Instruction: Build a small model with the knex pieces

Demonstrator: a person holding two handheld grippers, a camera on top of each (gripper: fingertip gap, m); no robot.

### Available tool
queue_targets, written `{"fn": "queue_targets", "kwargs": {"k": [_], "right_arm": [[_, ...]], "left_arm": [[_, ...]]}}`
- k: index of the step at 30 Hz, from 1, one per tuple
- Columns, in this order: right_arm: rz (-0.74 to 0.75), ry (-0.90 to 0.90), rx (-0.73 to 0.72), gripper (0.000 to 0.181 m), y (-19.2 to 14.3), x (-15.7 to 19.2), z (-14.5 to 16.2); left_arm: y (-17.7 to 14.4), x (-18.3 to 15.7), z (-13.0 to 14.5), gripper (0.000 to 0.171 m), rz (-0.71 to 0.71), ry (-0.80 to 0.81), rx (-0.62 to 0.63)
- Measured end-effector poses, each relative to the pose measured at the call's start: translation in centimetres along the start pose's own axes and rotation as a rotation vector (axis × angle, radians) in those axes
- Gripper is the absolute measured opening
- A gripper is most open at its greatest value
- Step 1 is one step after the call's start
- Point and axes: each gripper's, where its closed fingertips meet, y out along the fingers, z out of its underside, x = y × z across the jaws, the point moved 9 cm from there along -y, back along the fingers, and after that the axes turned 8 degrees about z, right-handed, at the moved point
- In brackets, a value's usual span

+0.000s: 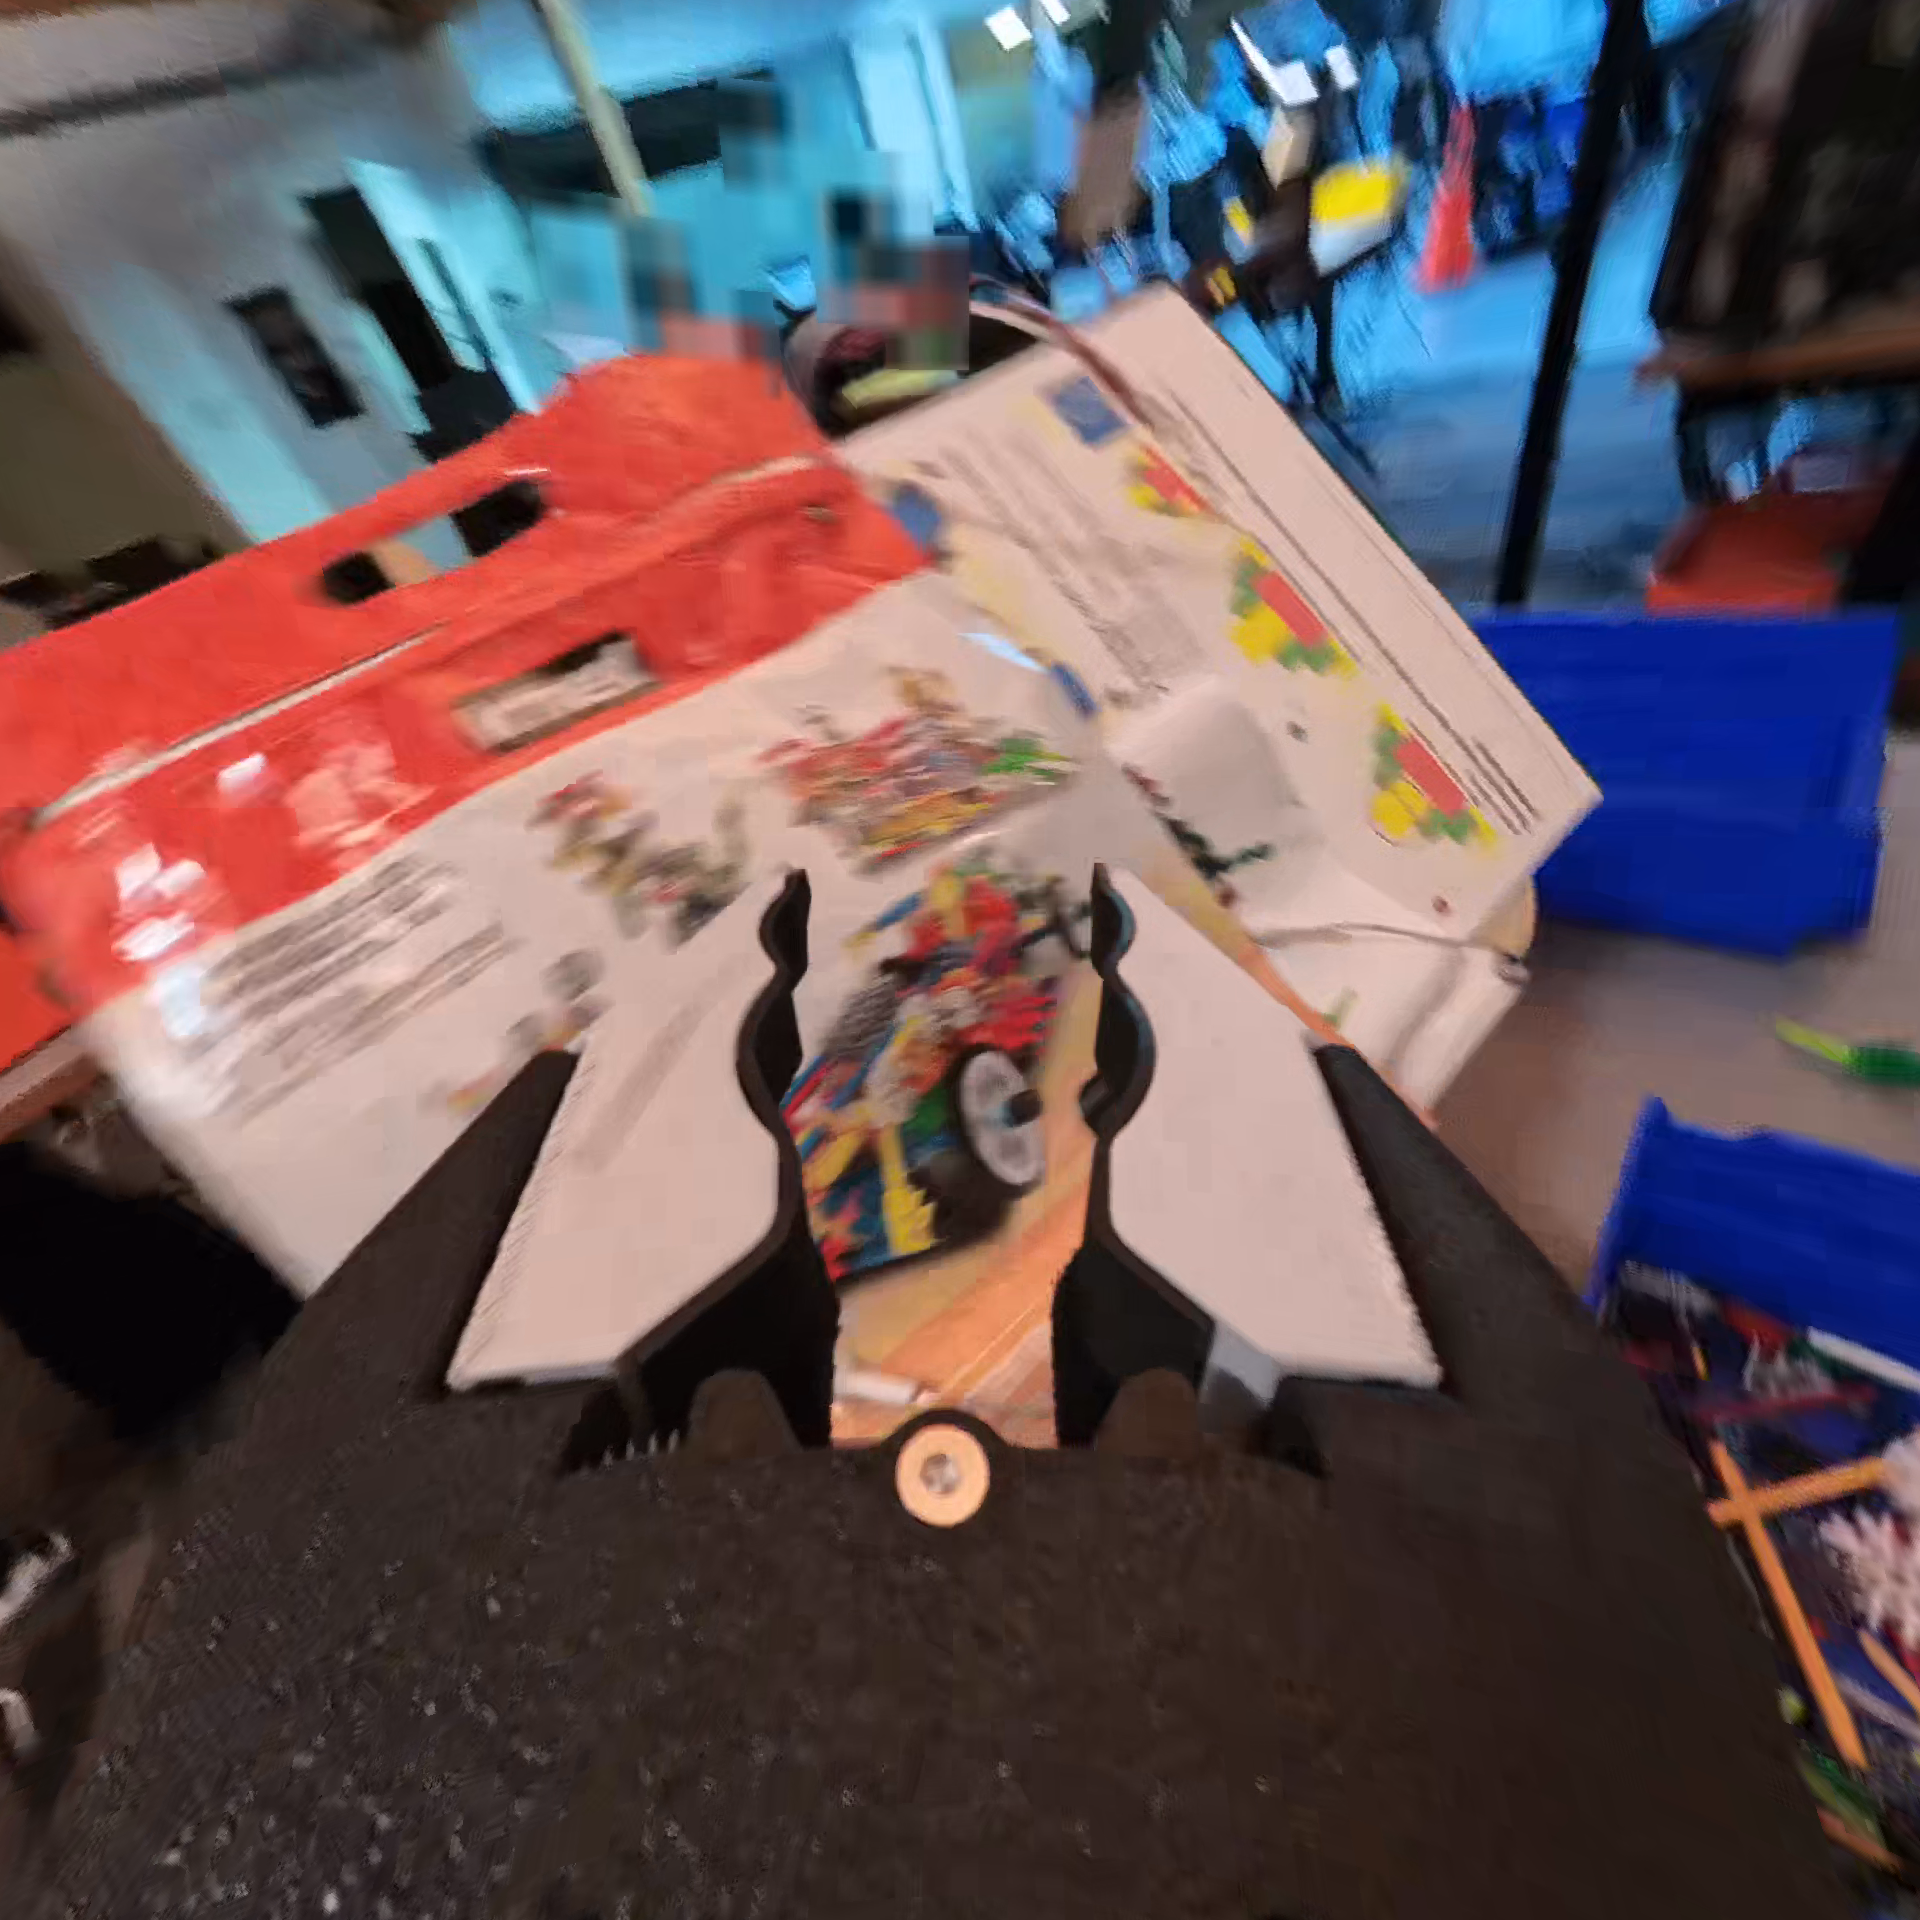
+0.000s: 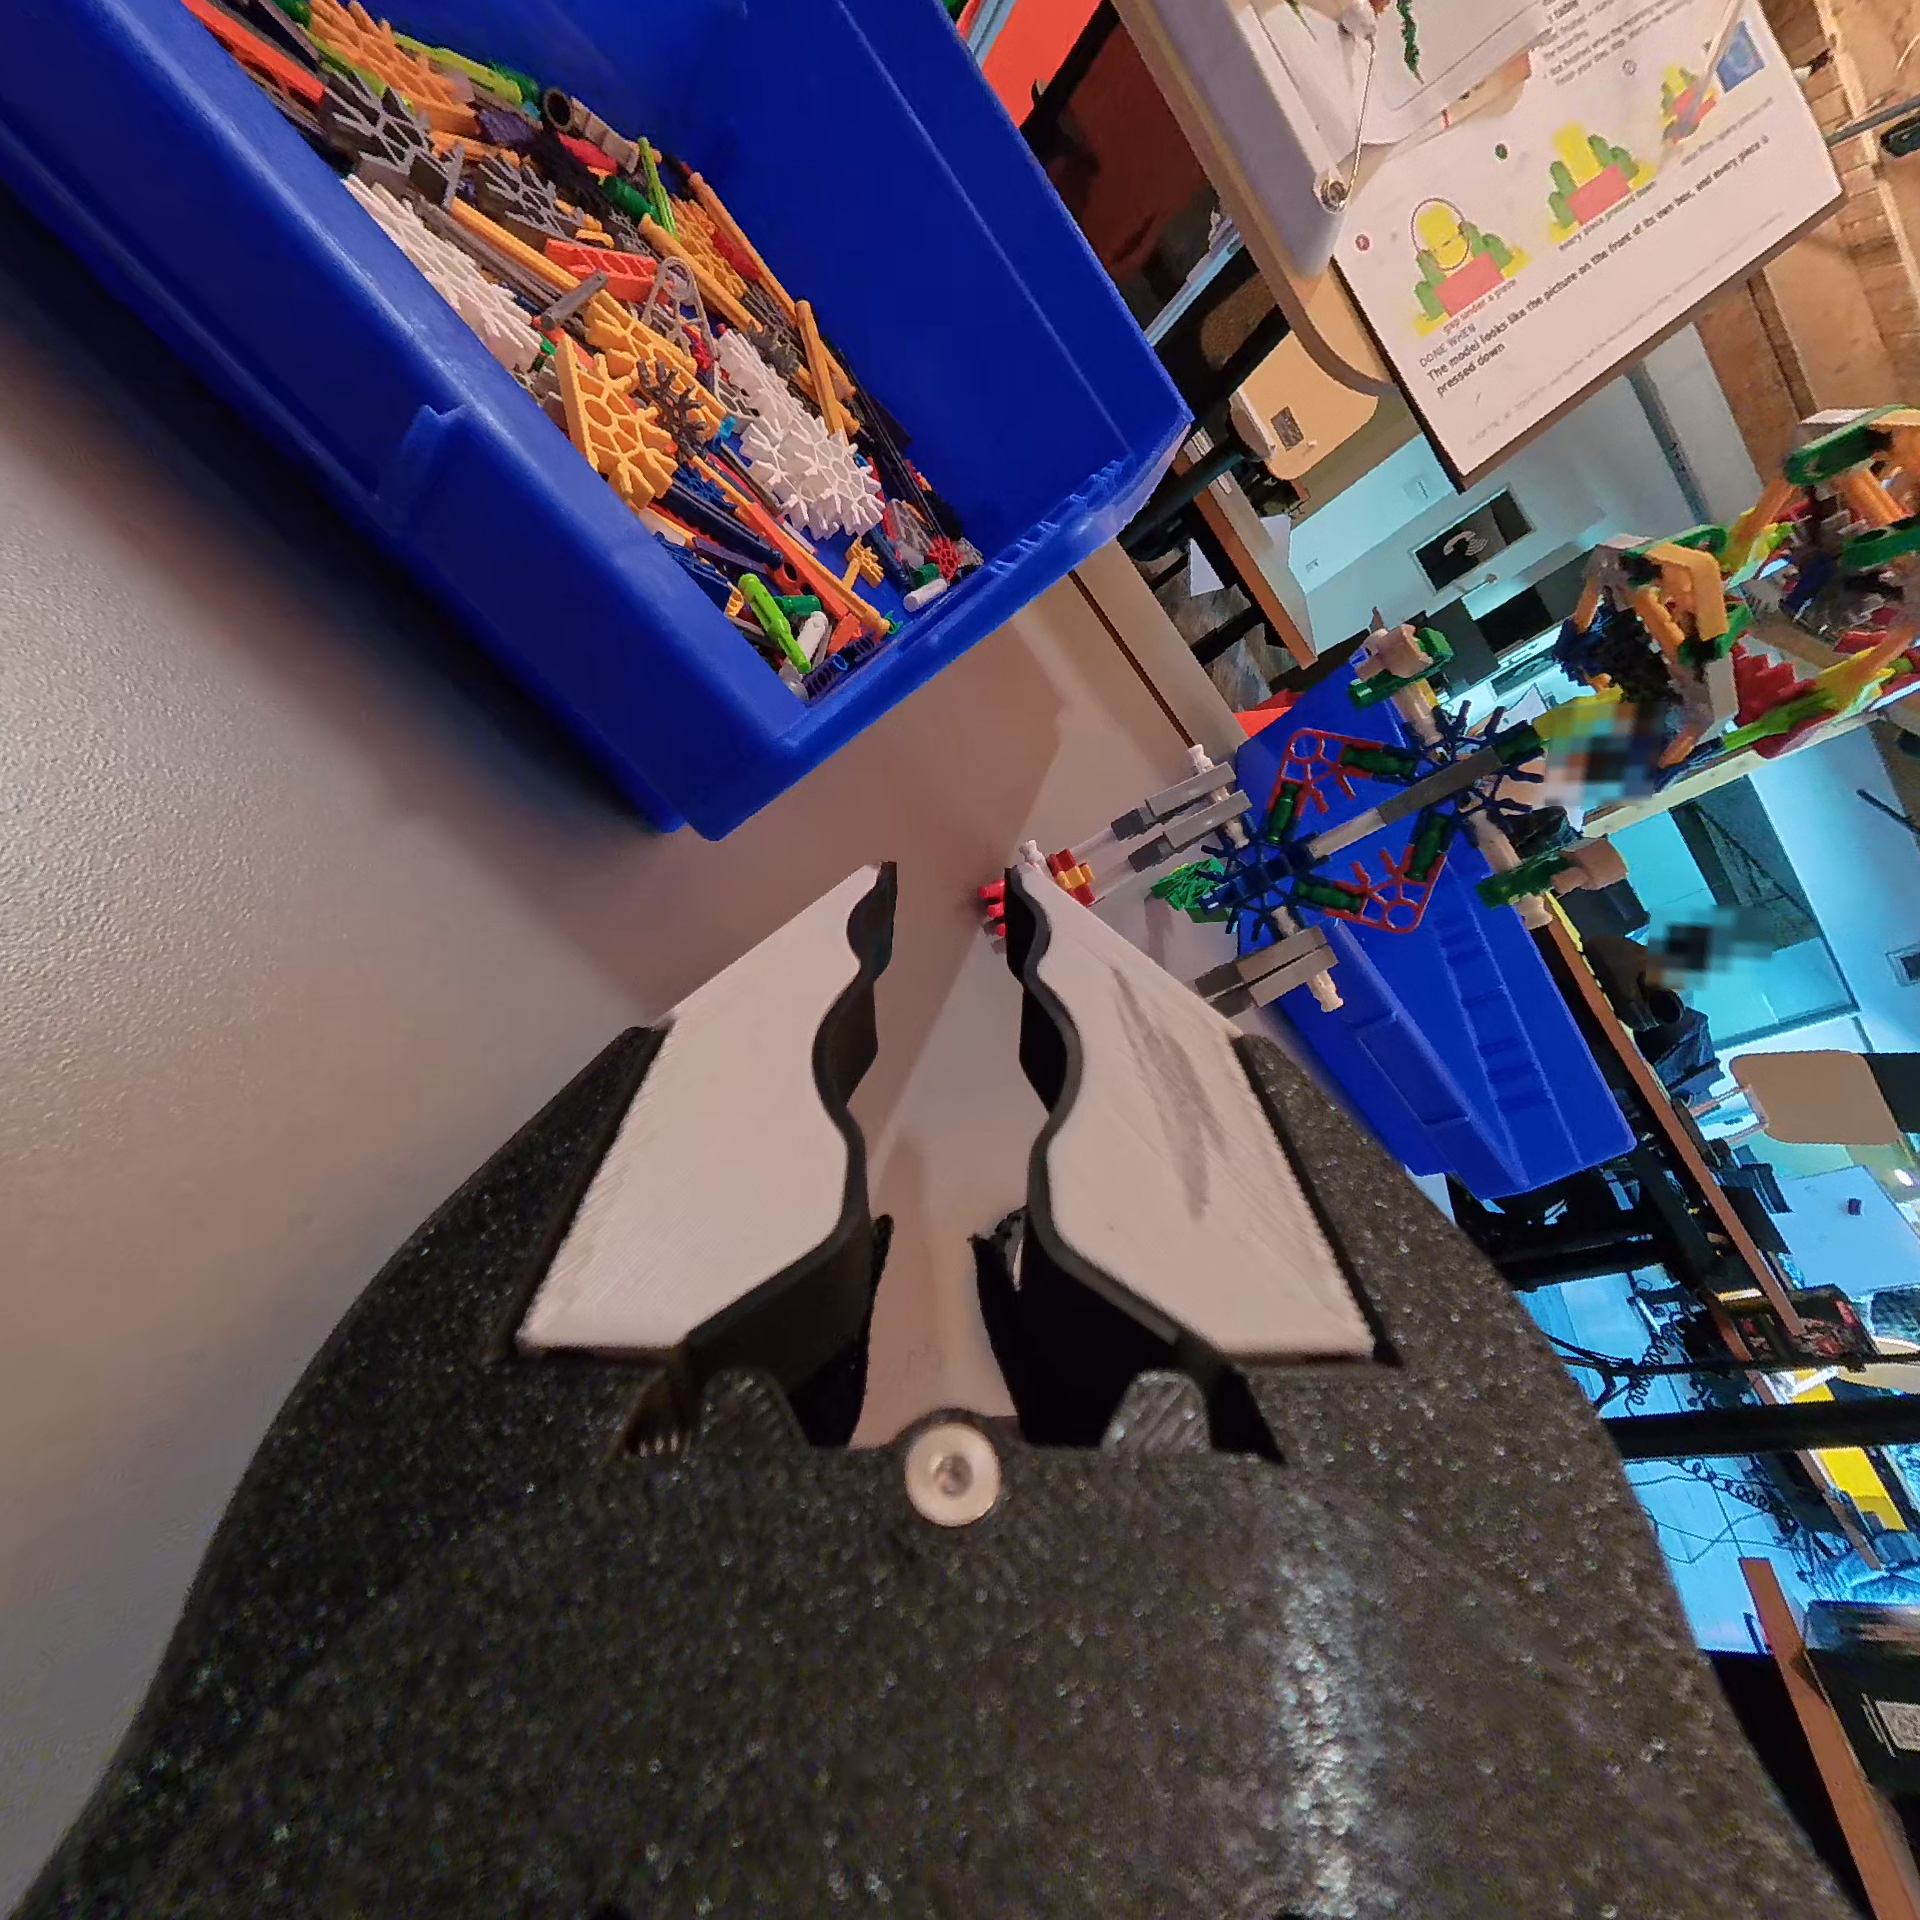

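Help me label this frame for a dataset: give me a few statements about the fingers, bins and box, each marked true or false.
1. The left gripper is open, nothing between its fingers. True.
2. The right gripper is shut on a yellow rod. False: it is open and holds nothing.
3. The blue bin in the right wrist view is full of mixed colourful building pieces. True.
4. The left gripper faces a green box. False: the toy box is red and white, with colourful models pictured.
5. A built model of rods and connectors stands just beyond the right fingers. True.
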Motion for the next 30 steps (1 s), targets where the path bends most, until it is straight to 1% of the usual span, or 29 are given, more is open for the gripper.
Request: {"fn": "queue_targets", "kwargs": {"k": [3, 5, 6, 8, 11, 12, 14, 15, 17, 21, 26, 30], "right_arm": [[-0.001, 0.001, -0.001, 0.020, -0.6, -0.4, 0.1], [-0.001, 0.003, -0.002, 0.020, -0.8, -0.7, 0.5], [-0.001, 0.006, -0.002, 0.020, -1.1, -0.7, 0.7], [0.000, 0.011, -0.005, 0.020, -1.3, -0.8, 0.9], [-0.002, 0.013, -0.010, 0.020, -1.3, -0.8, 0.9], [-0.004, 0.015, -0.011, 0.020, -1.4, -0.8, 0.9], [-0.006, 0.020, -0.013, 0.020, -1.4, -0.8, 0.8], [-0.007, 0.024, -0.013, 0.020, -1.4, -0.8, 0.8], [-0.008, 0.030, -0.016, 0.020, -1.4, -0.9, 0.8], [-0.010, 0.034, -0.019, 0.020, -1.5, -0.9, 0.8], [-0.011, 0.036, -0.022, 0.020, -1.5, -0.8, 0.7], [-0.011, 0.037, -0.022, 0.020, -1.5, -0.8, 0.7]], "left_arm": [[5.4, -4.0, -1.3, 0.050, 0.112, 0.238, 0.213], [8.9, -5.6, -1.5, 0.049, 0.112, 0.389, 0.354], [10.4, -5.8, -1.6, 0.050, 0.092, 0.445, 0.409], [12.7, -5.8, -1.8, 0.049, 0.067, 0.489, 0.456], [14.8, -5.3, -1.5, 0.050, 0.081, 0.418, 0.508], [15.2, -5.2, -1.3, 0.046, 0.097, 0.397, 0.525], [15.5, -5.4, -1.2, 0.044, 0.117, 0.384, 0.512], [15.6, -5.4, -1.2, 0.043, 0.108, 0.387, 0.519], [15.5, -5.4, -1.4, 0.032, 0.083, 0.403, 0.505], [15.3, -5.6, -1.4, 0.027, 0.066, 0.416, 0.485], [14.6, -6.0, -1.9, 0.014, 0.055, 0.448, 0.421], [14.5, -6.5, -1.9, 0.005, 0.030, 0.483, 0.400]]}}
